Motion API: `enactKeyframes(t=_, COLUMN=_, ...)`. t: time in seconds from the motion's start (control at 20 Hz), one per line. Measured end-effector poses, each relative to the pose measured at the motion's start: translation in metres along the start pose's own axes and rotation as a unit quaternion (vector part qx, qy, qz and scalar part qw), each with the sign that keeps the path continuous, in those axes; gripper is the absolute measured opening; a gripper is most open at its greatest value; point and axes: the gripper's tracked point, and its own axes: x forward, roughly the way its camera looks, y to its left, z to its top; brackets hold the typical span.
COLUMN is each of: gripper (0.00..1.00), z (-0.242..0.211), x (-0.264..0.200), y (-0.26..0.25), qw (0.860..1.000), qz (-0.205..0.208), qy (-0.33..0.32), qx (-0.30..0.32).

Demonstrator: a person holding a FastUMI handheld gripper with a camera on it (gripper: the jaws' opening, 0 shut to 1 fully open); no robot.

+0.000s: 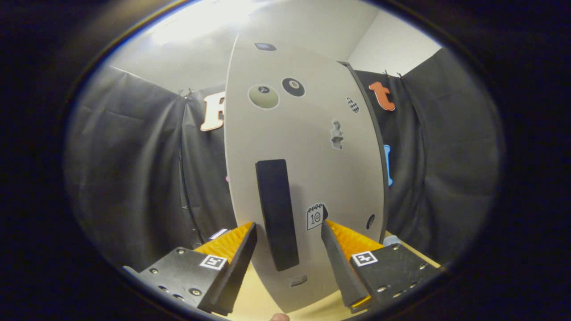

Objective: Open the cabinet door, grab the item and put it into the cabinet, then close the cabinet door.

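Right up close: cabinet door [308, 147], pale grey, fills the space ahead of the gripper [289, 232]. Door carries a tall black handle [277, 214], upright, running down between the two fingers. Gripper fingers stand apart, fairly wide, one either side of the handle; left fingertip [249, 236] sits just beside the handle's left edge, right fingertip [328, 232] well off to the handle's right, over the door face. Neither finger clearly presses on the handle, so no grip.

Stickers on the door: a pale billiard ball [263, 96] and a black eight ball [293, 87] side by side near the top, a small checkered sticker [353, 104] to their right, a grey figure sticker [337, 134] below that, a calendar sticker [315, 216] touching the right fingertip, a small dark oval [370, 221] near the door's right edge.

Door's right edge shows a dark rim; cannot tell whether door is shut or ajar. Wooden worktop [263, 298] under the door's bottom edge. Item to be stored: cannot tell where. Black cloth wall [134, 169] behind, both sides.
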Motion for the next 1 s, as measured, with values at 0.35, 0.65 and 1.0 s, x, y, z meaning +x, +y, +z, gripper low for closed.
enactKeyframes(t=0.35, gripper=0.88, z=-0.008, x=0.031, y=0.023, qw=1.0, qz=0.013, qy=0.009, qx=-0.002)
enactKeyframes(t=0.65, gripper=0.87, z=-0.014, x=0.064, y=0.028, qw=1.0, qz=0.014, qy=0.015, qx=0.001)
enactKeyframes(t=1.0, gripper=0.88, z=-0.02, x=0.098, y=0.036, qw=1.0, qz=0.02, qy=0.015, qx=0.005)
